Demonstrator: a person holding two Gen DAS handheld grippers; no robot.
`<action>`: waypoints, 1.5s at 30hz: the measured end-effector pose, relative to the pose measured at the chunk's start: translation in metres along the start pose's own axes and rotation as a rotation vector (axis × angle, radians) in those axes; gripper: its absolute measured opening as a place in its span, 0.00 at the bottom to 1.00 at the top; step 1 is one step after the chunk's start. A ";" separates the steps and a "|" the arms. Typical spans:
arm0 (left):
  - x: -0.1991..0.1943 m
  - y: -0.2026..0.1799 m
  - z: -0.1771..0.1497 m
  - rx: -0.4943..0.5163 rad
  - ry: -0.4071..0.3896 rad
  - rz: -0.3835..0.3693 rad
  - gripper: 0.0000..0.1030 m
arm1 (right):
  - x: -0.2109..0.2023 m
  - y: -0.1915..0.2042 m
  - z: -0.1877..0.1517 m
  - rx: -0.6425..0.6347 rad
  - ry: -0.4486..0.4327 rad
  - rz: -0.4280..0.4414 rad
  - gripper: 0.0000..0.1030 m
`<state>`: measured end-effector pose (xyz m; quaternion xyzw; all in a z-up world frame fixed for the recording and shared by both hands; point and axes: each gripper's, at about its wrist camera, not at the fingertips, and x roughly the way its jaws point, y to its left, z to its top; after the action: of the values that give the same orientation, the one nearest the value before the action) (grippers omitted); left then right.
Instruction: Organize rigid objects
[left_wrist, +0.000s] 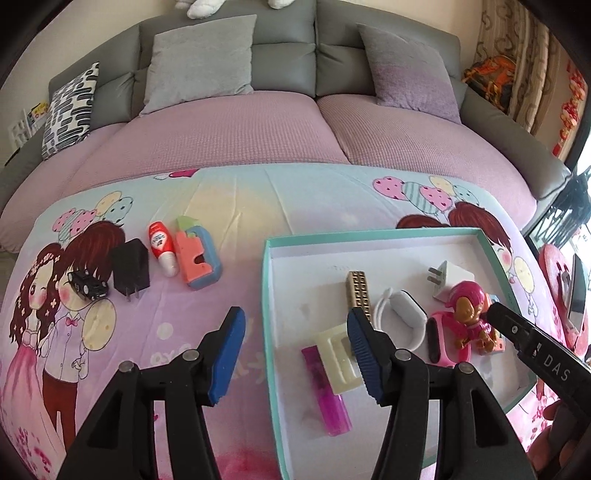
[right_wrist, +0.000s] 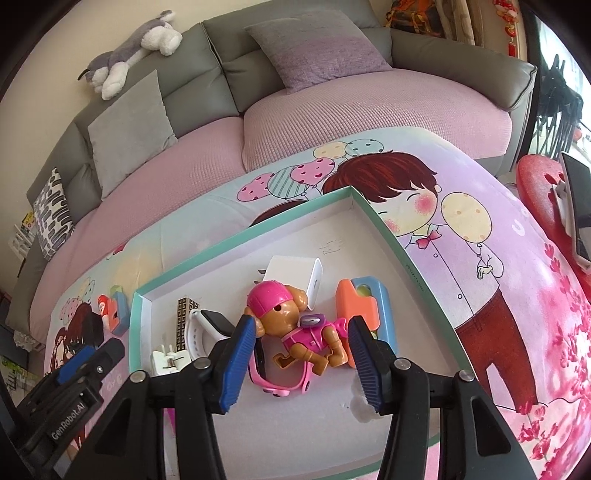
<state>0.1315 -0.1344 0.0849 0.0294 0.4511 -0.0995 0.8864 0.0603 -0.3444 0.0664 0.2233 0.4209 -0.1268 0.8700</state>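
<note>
Only left view shows black charger (left_wrist: 131, 268) outside tray (left_wrist: 266, 280)

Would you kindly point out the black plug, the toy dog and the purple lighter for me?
black plug (left_wrist: 131, 267): left wrist view, middle of its body.
toy dog (right_wrist: 295, 325): right wrist view, on its chest.
purple lighter (left_wrist: 325, 391): left wrist view, middle of its length.

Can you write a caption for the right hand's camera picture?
Open right gripper hovers over the toy puppy lying in the teal box.
</note>
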 end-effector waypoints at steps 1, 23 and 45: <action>0.000 0.006 0.000 -0.021 -0.001 0.010 0.59 | 0.001 0.001 0.000 0.000 0.000 0.002 0.54; 0.003 0.076 -0.004 -0.222 -0.028 0.176 0.94 | 0.027 0.058 -0.015 -0.124 0.054 0.102 0.80; -0.011 0.142 -0.017 -0.380 -0.093 0.291 1.00 | 0.034 0.136 -0.042 -0.298 0.031 0.194 1.00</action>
<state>0.1403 0.0082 0.0782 -0.0777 0.4112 0.1148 0.9009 0.1087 -0.2065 0.0553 0.1335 0.4250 0.0251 0.8950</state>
